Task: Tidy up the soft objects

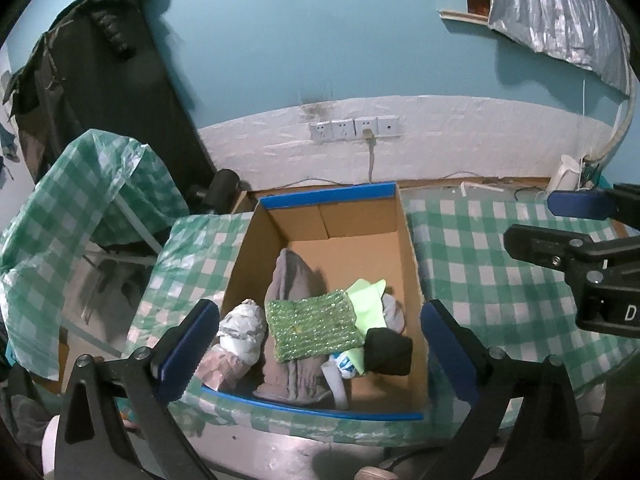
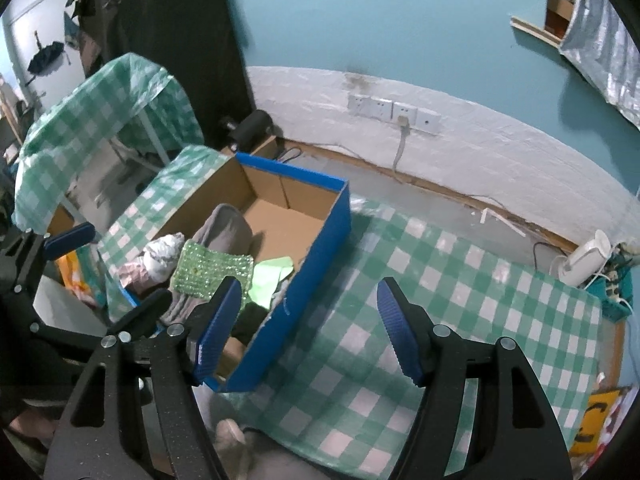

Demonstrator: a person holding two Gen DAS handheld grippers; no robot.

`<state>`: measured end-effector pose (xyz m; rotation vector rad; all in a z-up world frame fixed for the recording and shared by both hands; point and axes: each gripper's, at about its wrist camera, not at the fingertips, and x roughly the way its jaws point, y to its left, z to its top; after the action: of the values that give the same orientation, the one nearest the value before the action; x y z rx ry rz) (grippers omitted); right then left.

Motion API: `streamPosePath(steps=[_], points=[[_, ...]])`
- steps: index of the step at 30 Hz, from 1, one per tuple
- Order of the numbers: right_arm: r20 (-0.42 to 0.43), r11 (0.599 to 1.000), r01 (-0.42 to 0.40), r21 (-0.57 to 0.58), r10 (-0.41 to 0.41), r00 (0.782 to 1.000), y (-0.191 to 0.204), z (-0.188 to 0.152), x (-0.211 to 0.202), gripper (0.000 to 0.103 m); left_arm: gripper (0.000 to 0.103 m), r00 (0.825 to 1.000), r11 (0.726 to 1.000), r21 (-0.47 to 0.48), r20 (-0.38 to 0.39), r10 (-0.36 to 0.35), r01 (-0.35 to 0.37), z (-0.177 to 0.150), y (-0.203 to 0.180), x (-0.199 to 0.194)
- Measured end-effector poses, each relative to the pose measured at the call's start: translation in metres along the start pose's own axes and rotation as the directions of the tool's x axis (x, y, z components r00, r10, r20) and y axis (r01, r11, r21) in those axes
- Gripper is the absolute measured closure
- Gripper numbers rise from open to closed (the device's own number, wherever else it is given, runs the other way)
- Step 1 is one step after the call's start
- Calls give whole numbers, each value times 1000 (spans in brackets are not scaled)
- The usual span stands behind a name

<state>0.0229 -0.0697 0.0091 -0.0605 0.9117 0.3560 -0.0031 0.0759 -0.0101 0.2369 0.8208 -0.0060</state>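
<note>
black bundle point(image 2: 250, 320) half hidden behind box wall point(image 2: 304, 272), grey garment point(image 1: 294, 280) partly buried under green sequinned cloth point(image 1: 314, 328)

The far half of the cardboard box point(image 1: 360, 240) lies bare; soft items point(image 1: 312, 328) crowd its near half. Right of the box, the checked desk point(image 2: 460, 280) is open up to a white kettle point(image 2: 580, 264) at the back corner by the wall.

box point(image 1: 408, 248) on table point(image 1: 500, 248) | cloths point(image 1: 312, 328) in box | sockets point(image 1: 354, 128) behind
</note>
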Motion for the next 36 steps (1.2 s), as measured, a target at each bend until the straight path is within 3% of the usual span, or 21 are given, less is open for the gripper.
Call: streamPosePath(steps=[10,21,36], points=[[45,1000,16,5,-16,999,-14,-15,-19,33,1,1000,999,-48,-1,-11,11,8,0,-8],[55,997,26,74,-31,998,-38,-20,-21,33,1,1000,1000,-24,-29,9,-10,8,-12,-2],[59,997,27,76,-32,998,-42,-20,-23,33,1,1000,1000,-4,-29,10,-10,9,-22,-2]])
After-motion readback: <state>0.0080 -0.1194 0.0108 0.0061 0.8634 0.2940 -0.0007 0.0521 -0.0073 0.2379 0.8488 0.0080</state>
